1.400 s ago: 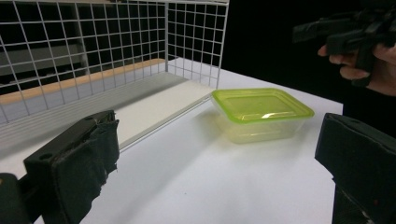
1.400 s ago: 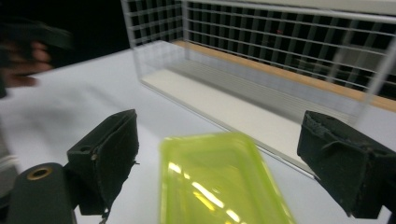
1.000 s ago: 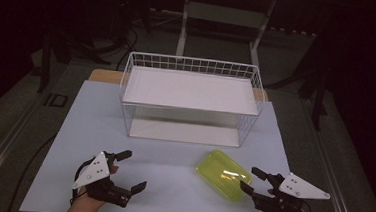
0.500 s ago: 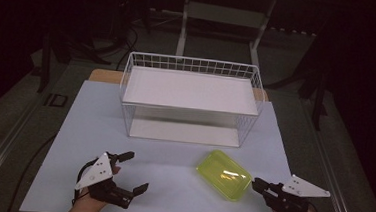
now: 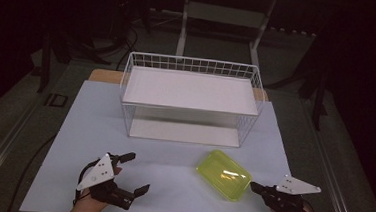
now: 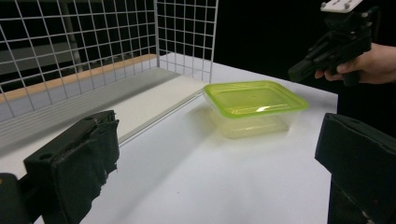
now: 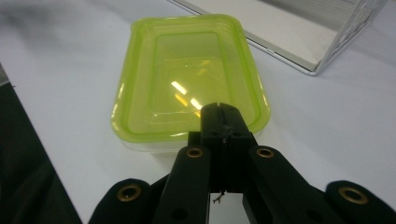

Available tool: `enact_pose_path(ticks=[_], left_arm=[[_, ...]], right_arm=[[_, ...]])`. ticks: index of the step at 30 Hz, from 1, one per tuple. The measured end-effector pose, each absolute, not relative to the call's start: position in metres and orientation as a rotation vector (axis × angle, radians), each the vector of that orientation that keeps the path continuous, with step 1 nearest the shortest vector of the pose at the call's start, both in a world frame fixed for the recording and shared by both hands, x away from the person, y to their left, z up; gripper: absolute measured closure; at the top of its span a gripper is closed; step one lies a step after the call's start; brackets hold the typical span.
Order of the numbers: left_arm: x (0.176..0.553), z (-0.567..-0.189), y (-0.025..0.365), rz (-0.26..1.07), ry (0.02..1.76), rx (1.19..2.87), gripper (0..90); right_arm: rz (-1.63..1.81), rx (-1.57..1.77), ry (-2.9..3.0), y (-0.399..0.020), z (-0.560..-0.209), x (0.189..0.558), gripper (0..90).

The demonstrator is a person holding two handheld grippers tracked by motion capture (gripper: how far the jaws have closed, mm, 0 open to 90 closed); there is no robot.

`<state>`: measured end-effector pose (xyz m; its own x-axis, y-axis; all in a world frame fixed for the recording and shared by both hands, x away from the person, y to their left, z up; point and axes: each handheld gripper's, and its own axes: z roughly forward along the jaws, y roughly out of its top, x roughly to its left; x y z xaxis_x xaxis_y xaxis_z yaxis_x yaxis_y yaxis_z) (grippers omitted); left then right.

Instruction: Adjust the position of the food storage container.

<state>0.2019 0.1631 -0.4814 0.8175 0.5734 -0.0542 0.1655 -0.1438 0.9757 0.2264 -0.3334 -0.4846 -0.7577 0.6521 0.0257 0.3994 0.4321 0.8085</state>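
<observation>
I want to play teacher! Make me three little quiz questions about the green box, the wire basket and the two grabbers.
1. True or false: the green-lidded box sits inside the wire basket.
2. Which gripper has its fingers spread apart: A left, B right?
3. Fill in: the box's lid is ____ (on/off).

Key: 1 false, it is on the table in front of the basket; 2 A; 3 on.

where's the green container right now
In the high view the green container sits on the white table, right of centre, before the wire rack, near the right gripper.
</observation>
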Motion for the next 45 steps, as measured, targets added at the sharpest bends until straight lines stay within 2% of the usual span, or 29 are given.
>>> enact_pose_path(ticks=[22, 45], left_arm=[[0.203, -0.483, 0.161, 0.375, 0.582, 1.713, 0.3], [0.202, -0.484, 0.161, 0.367, 0.578, 1.713, 0.3]], right_arm=[[1.191, 0.889, 2.437, -0.328, -0.497, 0.250, 89.9], [1.161, 0.768, 2.468, -0.283, -0.493, 0.293, 89.9]])
